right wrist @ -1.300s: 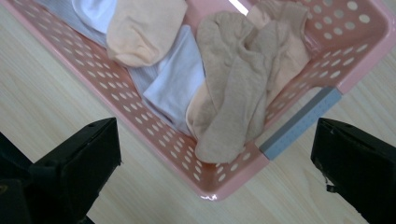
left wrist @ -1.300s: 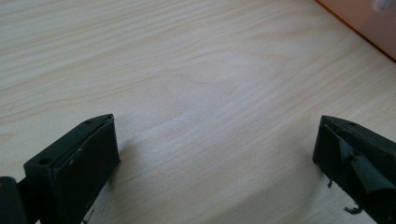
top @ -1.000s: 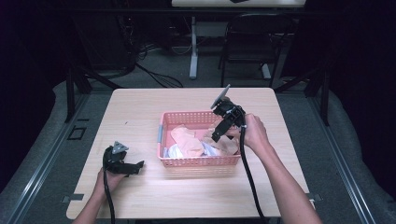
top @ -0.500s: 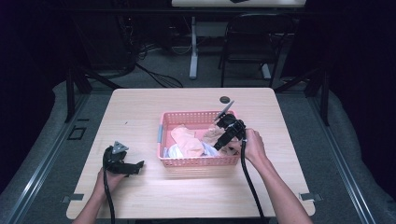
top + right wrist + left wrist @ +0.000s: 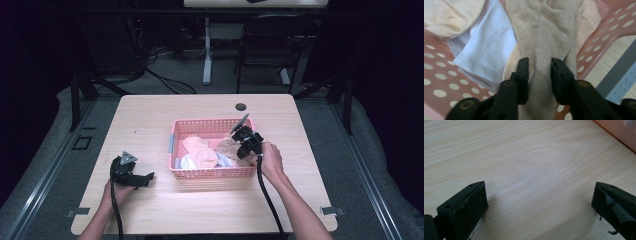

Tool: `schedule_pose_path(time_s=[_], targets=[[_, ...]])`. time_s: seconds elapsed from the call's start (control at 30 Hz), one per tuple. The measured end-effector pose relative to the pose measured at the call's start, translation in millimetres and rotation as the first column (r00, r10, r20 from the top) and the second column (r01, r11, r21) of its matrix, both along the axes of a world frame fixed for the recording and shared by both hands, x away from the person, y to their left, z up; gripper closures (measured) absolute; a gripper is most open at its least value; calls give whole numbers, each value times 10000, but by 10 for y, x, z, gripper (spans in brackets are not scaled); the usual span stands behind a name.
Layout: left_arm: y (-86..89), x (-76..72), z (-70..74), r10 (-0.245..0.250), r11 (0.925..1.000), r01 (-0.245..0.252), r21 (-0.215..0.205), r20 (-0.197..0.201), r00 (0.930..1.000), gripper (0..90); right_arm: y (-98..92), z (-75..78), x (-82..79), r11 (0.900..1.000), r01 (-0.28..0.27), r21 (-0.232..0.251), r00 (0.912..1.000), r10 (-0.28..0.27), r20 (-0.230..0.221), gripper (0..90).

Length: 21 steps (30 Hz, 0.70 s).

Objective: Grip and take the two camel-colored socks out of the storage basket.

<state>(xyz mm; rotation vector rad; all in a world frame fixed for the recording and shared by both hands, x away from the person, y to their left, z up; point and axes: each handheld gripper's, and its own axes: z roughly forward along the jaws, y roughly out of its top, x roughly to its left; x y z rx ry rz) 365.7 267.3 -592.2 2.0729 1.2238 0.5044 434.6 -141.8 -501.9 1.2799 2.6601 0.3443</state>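
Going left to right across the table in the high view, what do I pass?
Left hand-held gripper → pink basket → peach sock → right hand-held gripper, shut on the beige sock → person's right hand.

We are not seeing any words, numbers, labels or signs that we can read in these pictures.
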Motion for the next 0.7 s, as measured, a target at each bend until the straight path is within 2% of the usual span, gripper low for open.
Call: schedule_pose_path(time_s=[0.07,0.1,0.2,0.27,0.3,0.33,0.37,0.4,0.57,0.7], targets=[[0,0,0,2,10000,-2,-3,0,10000,0,5,7,-11,10000,-64,-66,10000,64,15,787],[0,0,0,5,10000,-5,-5,1,10000,0,12,2,-23,10000,85,48,10000,-85,22,802],[0,0,0,2,10000,-2,-1,1,10000,0,-4,37,-18,10000,-62,-58,9999,61,-102,826],[1,1,1,-15,10000,15,16,6,10000,0,-7,48,-28,9996,76,270,9999,-78,65,832],[1,1,1,-15,10000,15,17,5,10000,0,-4,134,-24,9986,-16,-524,9999,8,-148,835],[1,1,1,-16,10000,16,20,6,10000,0,0,158,-26,9981,27,-608,9999,-37,-162,835],[1,1,1,-15,10000,15,19,5,10000,0,-7,174,-22,9994,-61,-327,9998,55,-200,836],[1,1,1,-13,10000,13,17,4,10000,0,-13,157,-23,9994,-63,354,10000,65,-49,836],[1,1,1,-14,10000,14,19,2,10000,0,6,311,-27,9986,-102,520,9999,103,-18,836],[1,1,1,-11,10000,11,20,-3,10000,0,9,412,-14,9990,-248,375,9997,251,-82,836]])
